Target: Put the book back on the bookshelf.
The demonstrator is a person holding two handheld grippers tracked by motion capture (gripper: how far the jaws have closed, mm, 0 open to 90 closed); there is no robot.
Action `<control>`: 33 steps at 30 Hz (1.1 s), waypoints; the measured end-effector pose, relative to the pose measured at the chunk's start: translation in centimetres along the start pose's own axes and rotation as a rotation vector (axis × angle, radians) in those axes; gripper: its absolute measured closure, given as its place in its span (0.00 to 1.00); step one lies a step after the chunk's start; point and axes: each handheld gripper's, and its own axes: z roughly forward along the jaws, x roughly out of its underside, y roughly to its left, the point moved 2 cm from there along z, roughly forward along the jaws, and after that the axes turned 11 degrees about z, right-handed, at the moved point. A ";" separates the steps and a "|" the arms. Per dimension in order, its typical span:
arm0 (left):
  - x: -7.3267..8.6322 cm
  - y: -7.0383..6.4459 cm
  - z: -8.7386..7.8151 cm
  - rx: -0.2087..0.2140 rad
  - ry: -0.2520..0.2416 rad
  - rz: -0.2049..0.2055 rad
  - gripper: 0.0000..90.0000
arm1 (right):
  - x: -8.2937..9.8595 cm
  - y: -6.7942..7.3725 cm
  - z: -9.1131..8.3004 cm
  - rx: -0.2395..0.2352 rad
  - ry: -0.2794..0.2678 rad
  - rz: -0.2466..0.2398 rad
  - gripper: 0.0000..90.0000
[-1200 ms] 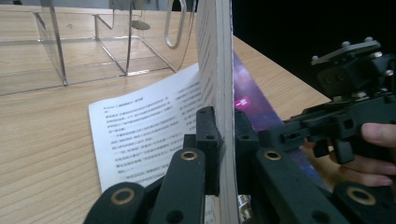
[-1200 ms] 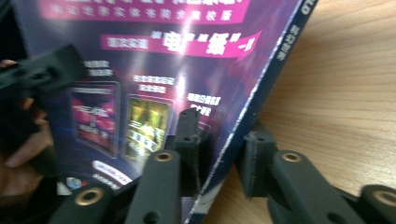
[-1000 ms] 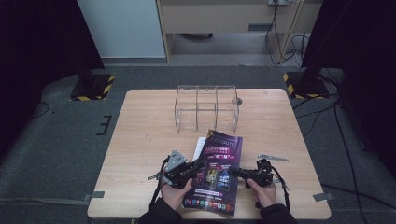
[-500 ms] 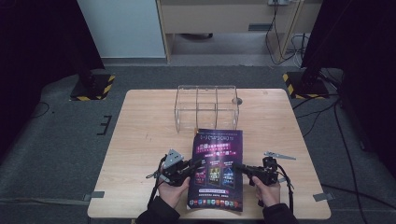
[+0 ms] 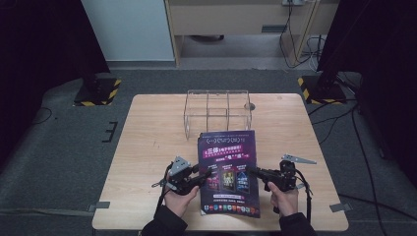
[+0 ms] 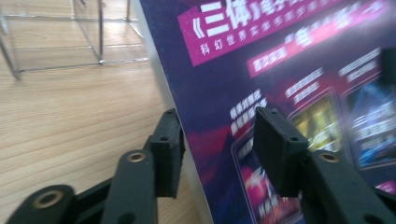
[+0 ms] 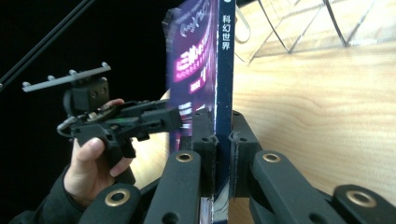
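A purple magazine (image 5: pixel 228 162) with pink and white lettering is held cover up over the near part of the wooden table (image 5: pixel 147 147). My right gripper (image 5: pixel 252 170) is shut on its spine (image 7: pixel 224 84), one jaw on each side. My left gripper (image 5: pixel 204 175) is at the opposite long edge. In the left gripper view its jaws (image 6: pixel 217 116) stand apart, with the edge of the magazine (image 6: pixel 280 70) running between them. The right gripper view shows the left gripper (image 7: pixel 173 119) and the hand holding it, beside the cover.
A clear compartment rack (image 5: pixel 218 110) stands on the table just beyond the magazine's far edge, also seen as rack (image 6: pixel 70 37) and rack (image 7: pixel 299 28). A round hole (image 5: pixel 249 106) lies in the tabletop behind it. Yellow-black stand bases (image 5: pixel 96 91) sit on the floor.
The magazine has turned from a slant to square with the table and now looks larger and higher. Both grippers have moved apart to its two long edges.
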 end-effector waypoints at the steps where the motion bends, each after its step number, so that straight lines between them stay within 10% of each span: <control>1: 0.0 0.2 -0.2 -0.010 -0.004 0.005 0.55 | -0.2 0.3 -0.1 0.000 -0.006 -0.005 0.94; 12: 1.4 2.8 -2.5 -0.140 0.015 0.018 0.37 | -2.6 2.1 -0.8 0.017 -0.097 -0.054 0.94; 33: 5.3 8.8 -3.9 -0.373 0.258 -0.007 0.15 | -8.5 6.2 -2.5 0.115 -0.305 -0.209 0.94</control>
